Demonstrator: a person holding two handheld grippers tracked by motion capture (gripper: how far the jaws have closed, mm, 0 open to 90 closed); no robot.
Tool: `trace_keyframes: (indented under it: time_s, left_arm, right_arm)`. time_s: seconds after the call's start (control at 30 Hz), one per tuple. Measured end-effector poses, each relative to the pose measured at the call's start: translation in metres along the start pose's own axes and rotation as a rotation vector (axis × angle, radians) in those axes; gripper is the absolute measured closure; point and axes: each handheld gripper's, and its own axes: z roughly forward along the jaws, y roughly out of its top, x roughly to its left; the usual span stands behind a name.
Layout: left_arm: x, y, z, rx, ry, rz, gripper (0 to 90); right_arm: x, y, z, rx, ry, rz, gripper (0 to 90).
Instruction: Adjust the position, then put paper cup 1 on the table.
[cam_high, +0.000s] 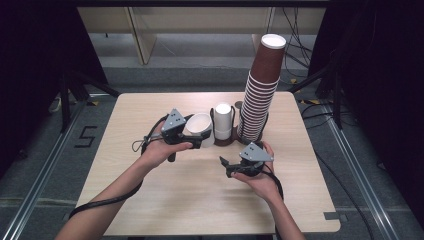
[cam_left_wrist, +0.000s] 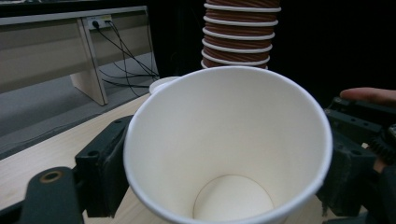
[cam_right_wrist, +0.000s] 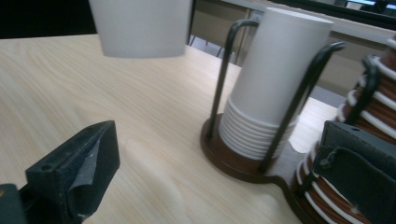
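Left tongs (cam_high: 192, 140) clamp a white cup (cam_high: 199, 129), held off the table (cam_high: 150, 190) just left of the rack (cam_high: 226, 139). Right tongs (cam_high: 227, 165) hang apart, empty. Likely step: cup just pulled; next, set it upright somewhere clear.

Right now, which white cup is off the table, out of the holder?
The single white paper cup gripped in the left gripper, held in the air; the other white cups sit stacked upside down in the holder.
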Motion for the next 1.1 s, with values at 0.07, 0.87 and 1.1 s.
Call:
trace_keyframes:
  time_s: [0.07,0.87,1.1]
  left_arm:
    - [0.002,0.000,-0.003,-0.007,0.011,-0.011,18.1]
    - [0.018,-0.015,-0.028,0.001,0.114,-0.016,18.3]
    - [0.027,-0.023,-0.038,0.004,0.181,-0.024,18.3]
  right_arm:
    - [-0.002,0.000,-0.003,-0.002,-0.008,0.011,0.4]
    - [-0.008,-0.004,-0.019,-0.018,-0.062,0.030,1.4]
    - [-0.011,-0.007,-0.025,-0.029,-0.081,0.057,1.5]
